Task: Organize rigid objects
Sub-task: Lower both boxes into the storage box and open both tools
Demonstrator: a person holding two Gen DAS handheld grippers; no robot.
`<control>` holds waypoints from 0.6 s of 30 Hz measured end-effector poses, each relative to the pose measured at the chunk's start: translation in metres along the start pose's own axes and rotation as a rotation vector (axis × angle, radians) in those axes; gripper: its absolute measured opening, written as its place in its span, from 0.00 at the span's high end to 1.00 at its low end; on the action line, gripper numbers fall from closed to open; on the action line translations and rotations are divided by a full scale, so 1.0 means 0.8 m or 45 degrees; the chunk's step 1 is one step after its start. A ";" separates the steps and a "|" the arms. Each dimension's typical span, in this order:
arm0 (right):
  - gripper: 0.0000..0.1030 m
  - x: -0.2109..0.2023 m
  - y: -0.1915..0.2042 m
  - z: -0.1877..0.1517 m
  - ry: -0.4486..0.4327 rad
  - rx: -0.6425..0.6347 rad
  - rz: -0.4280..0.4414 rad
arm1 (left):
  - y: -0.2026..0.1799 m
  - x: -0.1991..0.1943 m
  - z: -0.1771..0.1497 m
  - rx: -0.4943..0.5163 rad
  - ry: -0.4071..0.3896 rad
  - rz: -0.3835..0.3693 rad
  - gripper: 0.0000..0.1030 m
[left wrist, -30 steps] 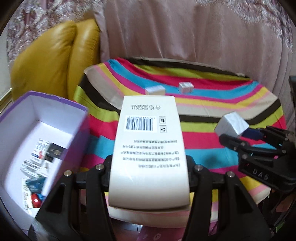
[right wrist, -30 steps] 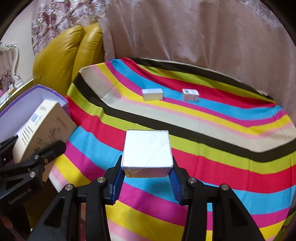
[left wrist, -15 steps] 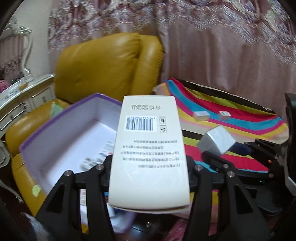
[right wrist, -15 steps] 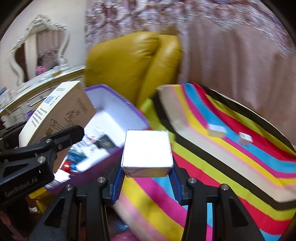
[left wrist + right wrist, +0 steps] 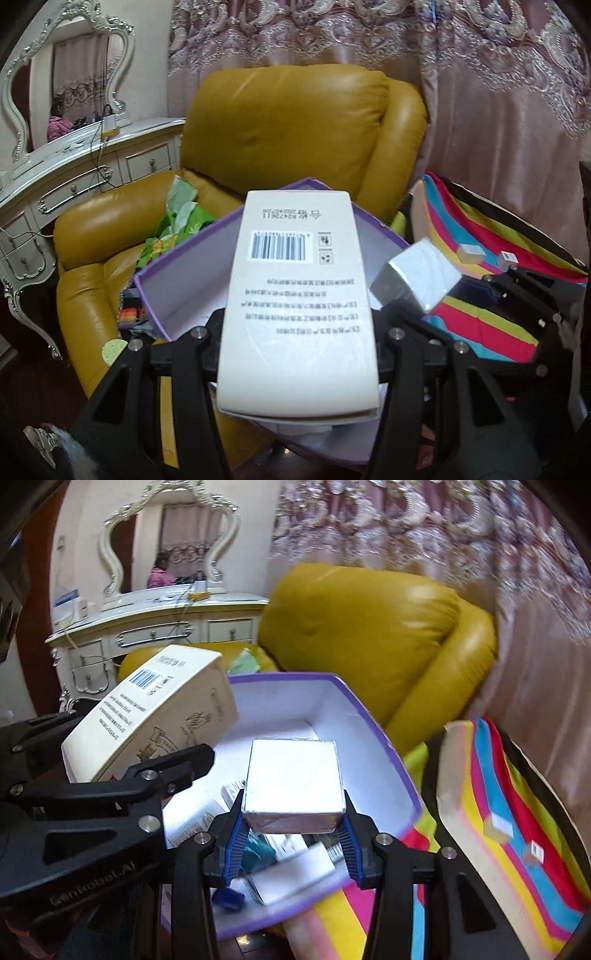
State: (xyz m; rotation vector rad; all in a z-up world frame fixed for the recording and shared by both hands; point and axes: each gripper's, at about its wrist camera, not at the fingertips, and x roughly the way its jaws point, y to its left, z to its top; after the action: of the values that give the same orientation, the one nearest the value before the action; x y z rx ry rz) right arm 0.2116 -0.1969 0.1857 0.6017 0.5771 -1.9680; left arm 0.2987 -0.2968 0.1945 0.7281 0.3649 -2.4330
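Over the purple storage box (image 5: pixel 373 734) on the yellow armchair (image 5: pixel 295 125), my left gripper (image 5: pixel 295 336) clamps the tall cream carton (image 5: pixel 295 295); my right gripper (image 5: pixel 293 834) pinches the small white box (image 5: pixel 293 779).

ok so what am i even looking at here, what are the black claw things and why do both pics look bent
Those are two hand-held grippers, not a robot arm. Each carries a fisheye camera looking along its fingers, which bends the picture. The left gripper clamps a long beige carton with a barcode. The right gripper clamps a small white box. Both hang over a purple-rimmed box that already holds small packages, in front of a yellow armchair. Two little boxes lie on the striped cloth.
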 end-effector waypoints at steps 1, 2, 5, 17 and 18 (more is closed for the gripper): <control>0.56 0.005 0.002 0.003 0.002 0.000 0.011 | 0.005 0.002 0.003 -0.010 -0.001 0.004 0.46; 0.56 0.008 0.005 0.004 0.006 0.005 0.025 | 0.005 0.003 0.006 -0.012 -0.003 0.009 0.46; 0.56 0.030 0.004 0.009 0.023 0.039 0.054 | 0.014 0.005 0.014 -0.022 -0.012 0.041 0.45; 0.37 0.050 -0.064 -0.029 0.022 0.336 0.215 | 0.015 0.003 0.017 -0.109 -0.042 0.088 0.07; 0.36 0.046 -0.076 -0.039 0.016 0.362 0.199 | 0.008 -0.001 0.016 -0.114 -0.056 0.063 0.07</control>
State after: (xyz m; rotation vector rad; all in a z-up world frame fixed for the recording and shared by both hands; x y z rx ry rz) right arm 0.1470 -0.1760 0.1478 0.8097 0.2493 -1.9116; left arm 0.2977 -0.3068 0.2045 0.6370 0.4307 -2.3657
